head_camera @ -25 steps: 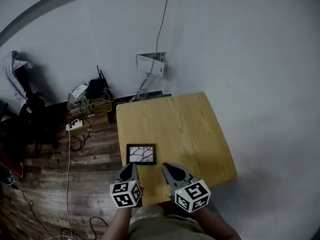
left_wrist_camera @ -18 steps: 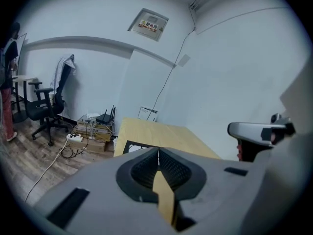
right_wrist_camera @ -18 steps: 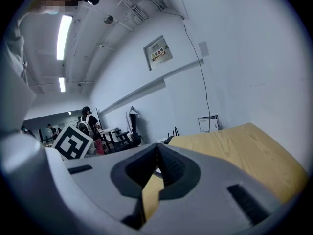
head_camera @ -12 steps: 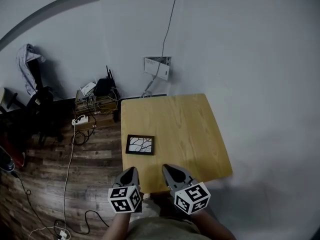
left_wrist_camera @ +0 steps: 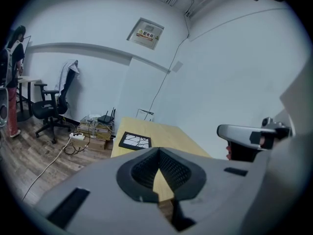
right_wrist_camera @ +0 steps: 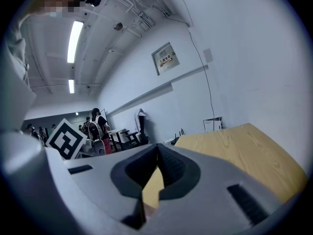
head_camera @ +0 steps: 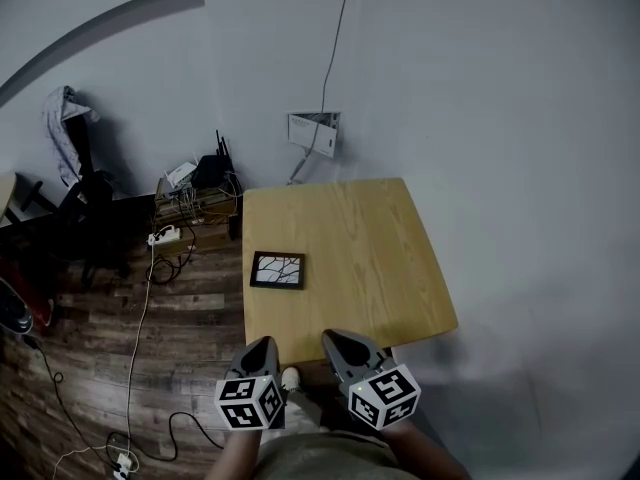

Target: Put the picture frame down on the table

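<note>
The black picture frame [head_camera: 277,270] with a white crackle print lies flat near the left edge of the wooden table [head_camera: 370,258]. In the left gripper view the picture frame [left_wrist_camera: 135,140] shows beyond the jaws on the table [left_wrist_camera: 166,133]. My left gripper [head_camera: 262,348] is shut and empty, held off the table's near edge. My right gripper [head_camera: 337,343] is also shut and empty, beside the left one. Both are well short of the frame. In the right gripper view only the table [right_wrist_camera: 234,146] shows past the shut jaws.
Routers and cables [head_camera: 195,183] sit on a low stand by the wall left of the table. A power strip [head_camera: 163,236] lies on the wood floor. An office chair [head_camera: 75,183] with draped cloth stands further left. A shoe tip [head_camera: 290,378] shows below the table edge.
The view has pulled back from the table: the frame and table now lie farther from both grippers. The grippers stay shut and side by side.
</note>
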